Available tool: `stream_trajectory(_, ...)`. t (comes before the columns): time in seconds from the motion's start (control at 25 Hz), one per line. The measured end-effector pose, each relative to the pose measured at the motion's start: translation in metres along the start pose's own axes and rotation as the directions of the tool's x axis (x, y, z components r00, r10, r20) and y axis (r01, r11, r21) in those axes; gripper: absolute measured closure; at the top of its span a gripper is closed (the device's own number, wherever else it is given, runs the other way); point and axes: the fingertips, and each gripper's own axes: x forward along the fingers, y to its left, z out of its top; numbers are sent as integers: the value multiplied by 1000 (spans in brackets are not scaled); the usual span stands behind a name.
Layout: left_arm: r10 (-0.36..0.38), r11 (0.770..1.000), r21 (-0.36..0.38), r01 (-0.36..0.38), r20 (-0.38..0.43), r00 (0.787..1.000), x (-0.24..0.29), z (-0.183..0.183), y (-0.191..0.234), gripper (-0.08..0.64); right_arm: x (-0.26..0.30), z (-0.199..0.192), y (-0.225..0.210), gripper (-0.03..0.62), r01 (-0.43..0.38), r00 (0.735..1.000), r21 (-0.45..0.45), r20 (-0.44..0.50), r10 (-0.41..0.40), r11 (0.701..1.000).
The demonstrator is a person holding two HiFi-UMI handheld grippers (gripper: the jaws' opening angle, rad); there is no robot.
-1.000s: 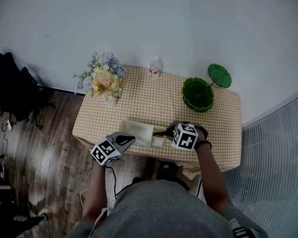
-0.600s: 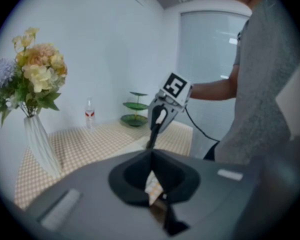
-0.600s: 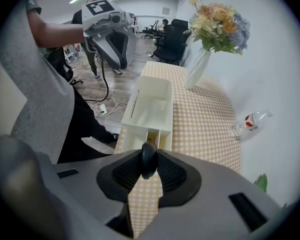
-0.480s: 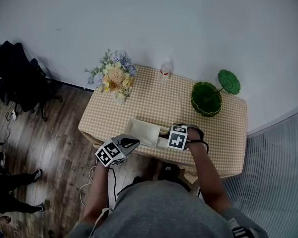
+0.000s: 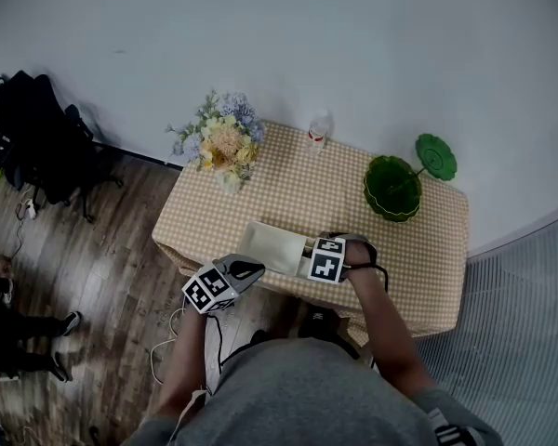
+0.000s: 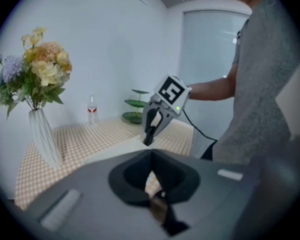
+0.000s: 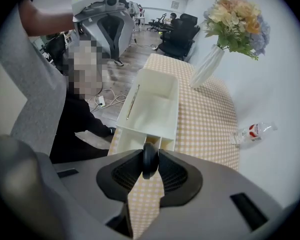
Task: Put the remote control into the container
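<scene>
In the right gripper view, the right gripper [image 7: 150,170] has its fingers clamped on the dark remote [image 7: 150,155], which is seen end-on at lower centre. The remote points at the narrow end slot of the cream container [image 7: 155,101], and I cannot tell whether its tip is inside the slot. In the head view the container lies at the front edge of the table [image 5: 418,249], mid-frame, with that gripper over its right end, while the left gripper [image 6: 151,159], fingers together and empty, hangs just below the container's left end.
</scene>
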Motion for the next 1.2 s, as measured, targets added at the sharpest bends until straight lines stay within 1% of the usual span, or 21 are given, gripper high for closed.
stream_trajectory(0.16, -1, 1000, 4, 1, -1, 1000, -1, 1, 1, 560, -1, 2, 1, 488, 9, 999, 18, 34, -9, 1000)
stream_trajectory(0.28, 1, 1000, 4, -1, 8, 1000, -2, 3, 1, 560, -9, 5, 2, 468, -4, 995, 60, 97, -2, 998)
stream_trajectory(0.36, 1, 1000, 6, -1, 9, 1000, -1, 4, 2, 560, -17, 10, 3, 455, -54, 984, 127, 175, 32, 990)
stream_trajectory(0.44, -2, 1000, 9, 2, 11, 1000, 0, 5, 3, 560, -25, 14, 6, 445, -129, 960, 211, 272, 69, 969)
stream_trajectory(0.52, -6, 1000, 15, 6, 12, 1000, 1, 8, 2, 560, -32, 13, 8, 439, -163, 942, 250, 326, 76, 954)
stream_trajectory(0.68, -20, 1000, 24, 19, 31, 999, 4, 15, 0, 560, -44, 8, 4, 437, -135, 926, 280, 376, 21, 951)
stream_trajectory(0.8, -33, 999, 33, 32, 39, 999, 7, 21, -2, 560, -52, 3, 4, 440, -132, 909, 320, 417, -15, 938)
stream_trajectory(0.84, -38, 999, 38, 36, 39, 999, 8, 23, -3, 560, -55, 1, 5, 459, -127, 903, 332, 429, -30, 935)
stream_trajectory(0.88, -43, 998, 44, 41, 38, 998, 10, 24, -4, 560, -59, -1, 6, 493, -116, 895, 346, 443, -54, 931)
stream_trajectory(0.96, -55, 997, 55, 53, 39, 998, 13, 27, -8, 560, -68, -5, 6, 545, -94, 872, 379, 477, -107, 921)
stream_trajectory(1.0, -61, 997, 59, 59, 39, 997, 14, 28, -9, 560, -73, -7, 6, 559, -89, 860, 393, 493, -129, 915)
stream_trajectory(1.08, -75, 995, 67, 72, 40, 996, 17, 31, -13, 560, -78, -11, 10, 574, -87, 842, 416, 516, -156, 905)
stream_trajectory(1.2, -99, 993, 76, 95, 49, 994, 22, 35, -19, 560, -82, -17, 22, 574, -102, 822, 444, 542, -176, 890)
